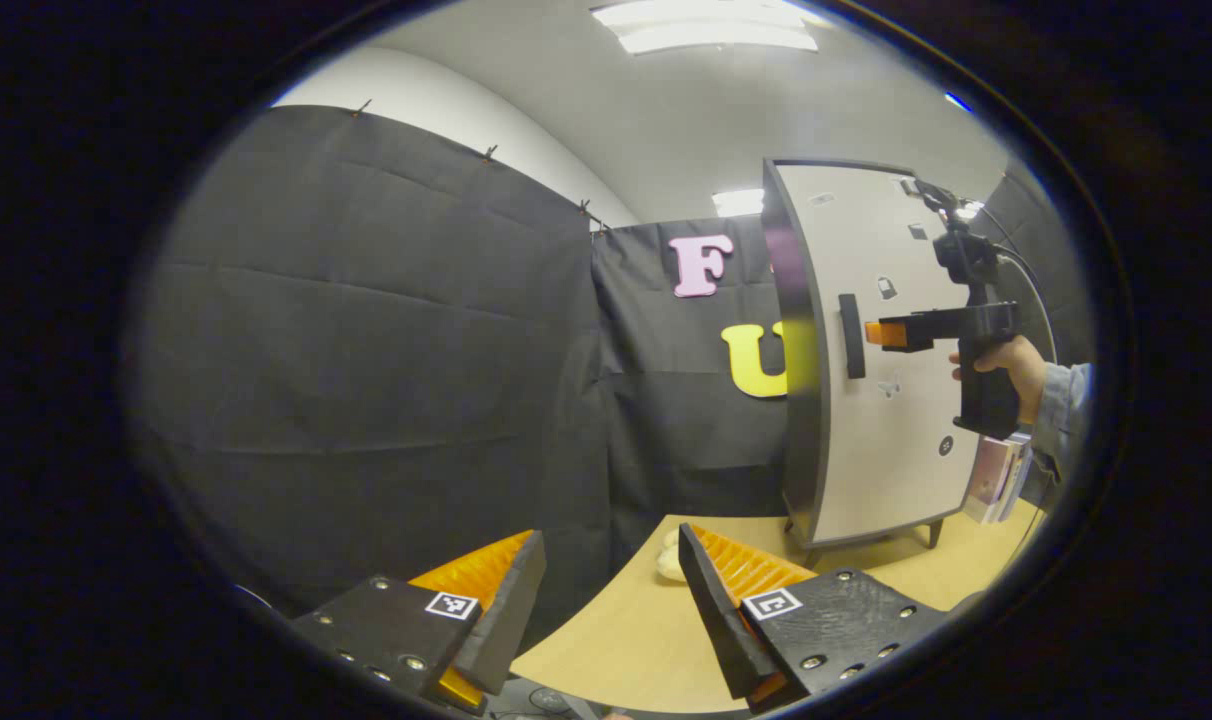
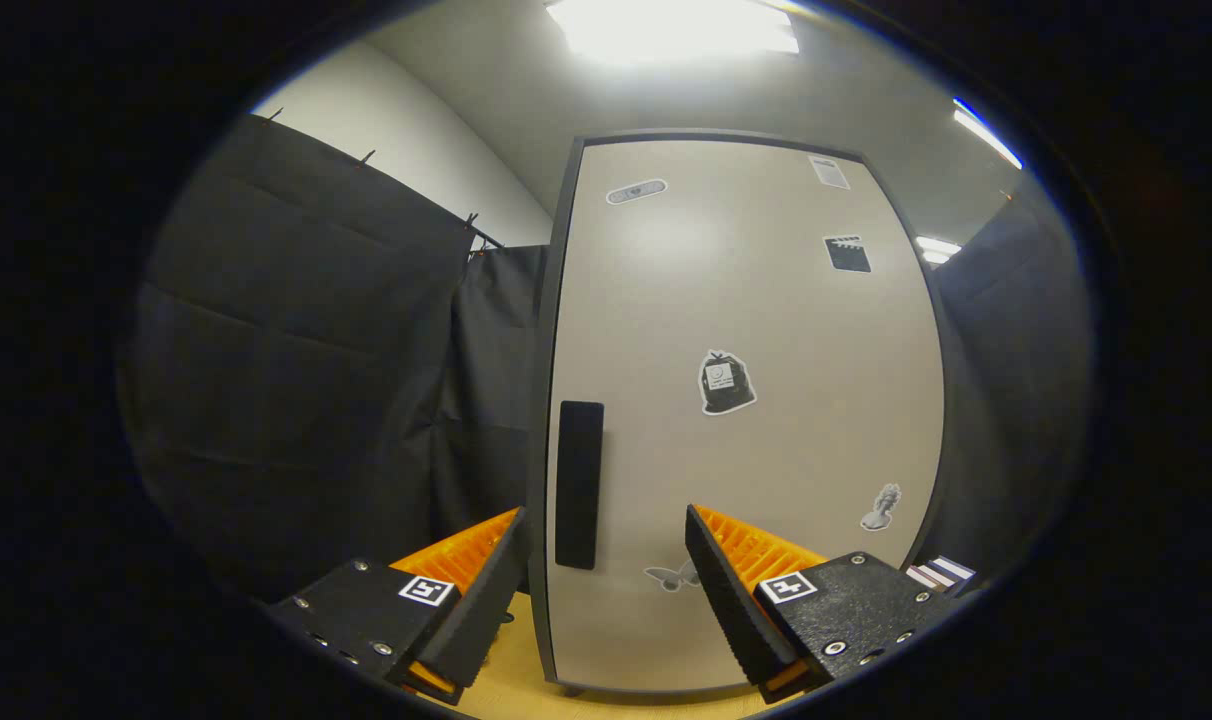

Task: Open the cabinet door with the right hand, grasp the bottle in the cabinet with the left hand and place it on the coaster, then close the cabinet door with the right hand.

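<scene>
Right gripper view: my right gripper (image 2: 606,590) faces the shut cabinet door (image 2: 756,420), fingers released near its handle (image 2: 579,485). Left gripper (image 1: 611,605) fingers released over the worktop (image 1: 616,640).

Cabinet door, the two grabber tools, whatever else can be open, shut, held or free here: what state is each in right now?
Cabinet door: shut.
Door handle: not gripped; it sits between the spread fingers of the right gripper.
Right gripper: open, facing the door.
Left gripper: open, holding nothing, above the table.
</scene>
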The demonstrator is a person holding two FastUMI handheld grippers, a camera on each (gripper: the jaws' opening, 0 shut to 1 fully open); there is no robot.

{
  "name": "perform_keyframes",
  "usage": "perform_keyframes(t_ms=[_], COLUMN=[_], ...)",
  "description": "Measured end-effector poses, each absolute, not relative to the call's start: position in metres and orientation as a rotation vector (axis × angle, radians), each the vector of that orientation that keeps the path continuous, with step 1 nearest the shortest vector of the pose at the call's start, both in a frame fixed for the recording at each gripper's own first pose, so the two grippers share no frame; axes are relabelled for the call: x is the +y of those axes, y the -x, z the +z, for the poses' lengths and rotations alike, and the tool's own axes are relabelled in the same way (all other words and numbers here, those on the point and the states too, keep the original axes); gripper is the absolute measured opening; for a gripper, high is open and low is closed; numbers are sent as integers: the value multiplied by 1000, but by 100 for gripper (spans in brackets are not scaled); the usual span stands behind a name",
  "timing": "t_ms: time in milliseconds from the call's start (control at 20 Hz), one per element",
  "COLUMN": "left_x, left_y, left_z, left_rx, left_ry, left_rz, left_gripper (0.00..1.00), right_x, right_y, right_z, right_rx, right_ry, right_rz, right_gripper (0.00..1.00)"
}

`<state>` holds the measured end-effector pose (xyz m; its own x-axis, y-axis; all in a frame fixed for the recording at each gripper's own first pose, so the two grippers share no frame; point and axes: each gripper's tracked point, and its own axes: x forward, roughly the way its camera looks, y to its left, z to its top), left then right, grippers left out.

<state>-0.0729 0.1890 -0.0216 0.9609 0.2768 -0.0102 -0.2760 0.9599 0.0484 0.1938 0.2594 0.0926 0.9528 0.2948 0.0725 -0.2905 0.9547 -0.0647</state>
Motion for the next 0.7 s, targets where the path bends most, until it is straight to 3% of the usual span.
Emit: perform_keyframes(t_ms=[150,350,450,550,700], left_x=[206,214,214,212,206], left_y=[79,77,76,75,69], left_z=[-24,-28,-27,-25,-27], left_rx=[24,37,39,31,31], left_ry=[-40,-41,-41,-40,-33], left_rz=[307,312,303,292,269], left_gripper=[81,84,80,81,84], right_x=[276,287,290,299,296], right_y=[-217,-245,-256,-258,-259], right_z=[90,80,71,70,69], right_rx=[-63,12,64,84,98], right_ry=[68,53,47,-12,-41], right_rz=[291,251,242,268,259], right_gripper=[93,83,75,65,30])
